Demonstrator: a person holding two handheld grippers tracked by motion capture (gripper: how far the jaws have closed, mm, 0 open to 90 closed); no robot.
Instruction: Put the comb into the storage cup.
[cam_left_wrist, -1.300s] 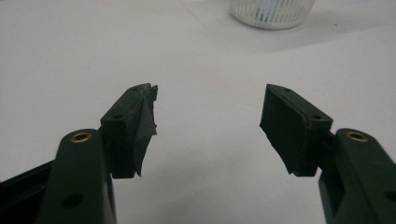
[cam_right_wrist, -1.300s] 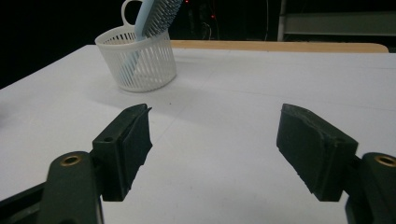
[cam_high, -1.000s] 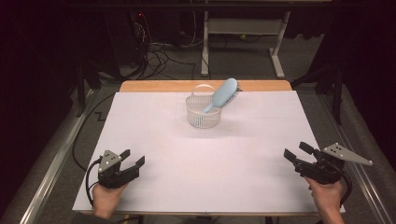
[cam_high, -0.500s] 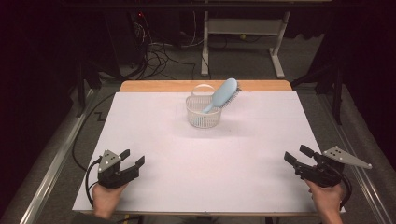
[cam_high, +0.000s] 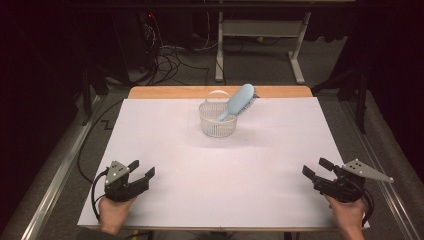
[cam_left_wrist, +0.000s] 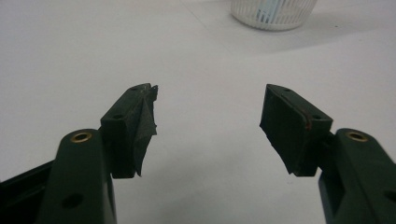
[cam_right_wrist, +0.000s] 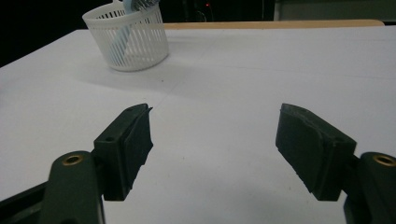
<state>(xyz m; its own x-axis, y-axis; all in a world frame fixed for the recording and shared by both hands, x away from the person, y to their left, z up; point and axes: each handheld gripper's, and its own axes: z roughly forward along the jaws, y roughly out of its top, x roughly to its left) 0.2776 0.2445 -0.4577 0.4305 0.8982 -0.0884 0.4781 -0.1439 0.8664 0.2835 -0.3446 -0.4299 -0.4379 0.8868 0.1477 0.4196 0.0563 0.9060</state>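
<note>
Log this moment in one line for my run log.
left hand-held gripper: open, idle | right hand-held gripper: open, idle | hairbrush: in basket

I see the left hand-held gripper (cam_high: 141, 169) low at the near left, jaws spread wide, nothing between them; right hand-held gripper (cam_high: 316, 168) at the near right, jaws equally wide apart, both hands gripping from below

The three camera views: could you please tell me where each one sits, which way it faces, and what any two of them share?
High view: above the person's side, looking forward and down on the table; both hands show, with left gripper and right gripper.
Left gripper view: rides the left gripper, looking along its open jaws toward the basket.
Right gripper view: rides the right gripper, jaws open, facing the basket with the hairbrush.
Shared: all three show the basket.
</note>
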